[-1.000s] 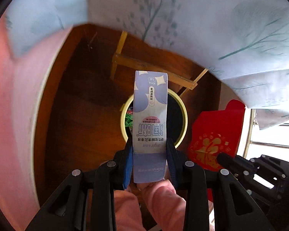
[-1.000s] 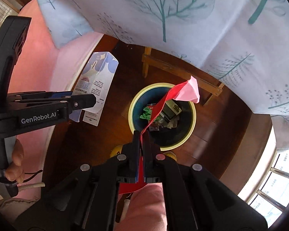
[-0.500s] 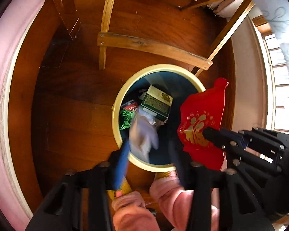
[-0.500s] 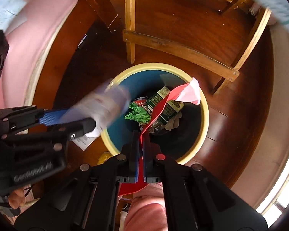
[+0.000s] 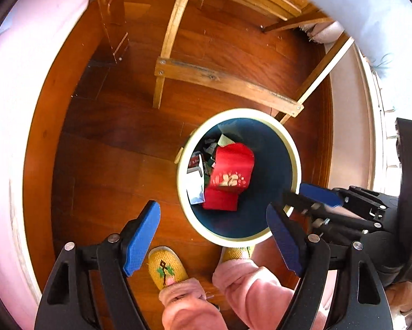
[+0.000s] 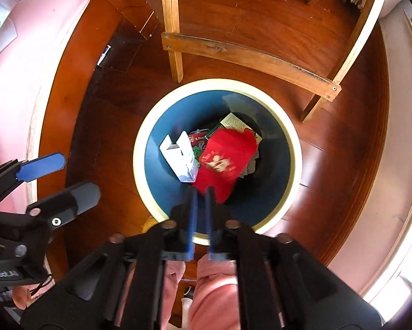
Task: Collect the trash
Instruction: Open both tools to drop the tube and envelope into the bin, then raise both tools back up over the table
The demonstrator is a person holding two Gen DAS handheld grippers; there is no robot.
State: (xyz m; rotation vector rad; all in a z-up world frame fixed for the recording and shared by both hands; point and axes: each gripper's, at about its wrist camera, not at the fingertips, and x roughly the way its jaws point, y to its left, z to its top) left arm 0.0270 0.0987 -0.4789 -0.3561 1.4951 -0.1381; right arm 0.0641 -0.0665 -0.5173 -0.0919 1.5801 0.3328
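left tool (image 5: 214,236): pads spread wide apart, nothing between them; I hold it above the floor at the near-left edge of the bin (image 5: 295,170).
right tool (image 6: 201,214): blue pads a narrow gap apart, blurred; nothing visibly pinched, tips sit just over the bin's near rim.
red packet (image 6: 227,159): lies inside the bin on top of the other rubbish, long axis running from the near rim up and away to the right, straight ahead of my right tool and just beyond its tips.
white carton (image 6: 182,159): also in the bin, leaning against the left inner wall, touching the red packet's left edge.
nearer arm: right tool is closer to both items; left tool is off to the bin's left.
step, my read: both pieces look dropped in; next move is likely pulling both tools back to look for more trash, none visible on the wooden floor (image 5: 118,143) here.
left view only: yellow slippers (image 5: 166,266) just beside the bin's near side, and the right tool's pads seen from the side.
right view only: carton's open top and printed wrappers under the red packet; the chair frame (image 6: 249,55) beyond the bin shows in both.
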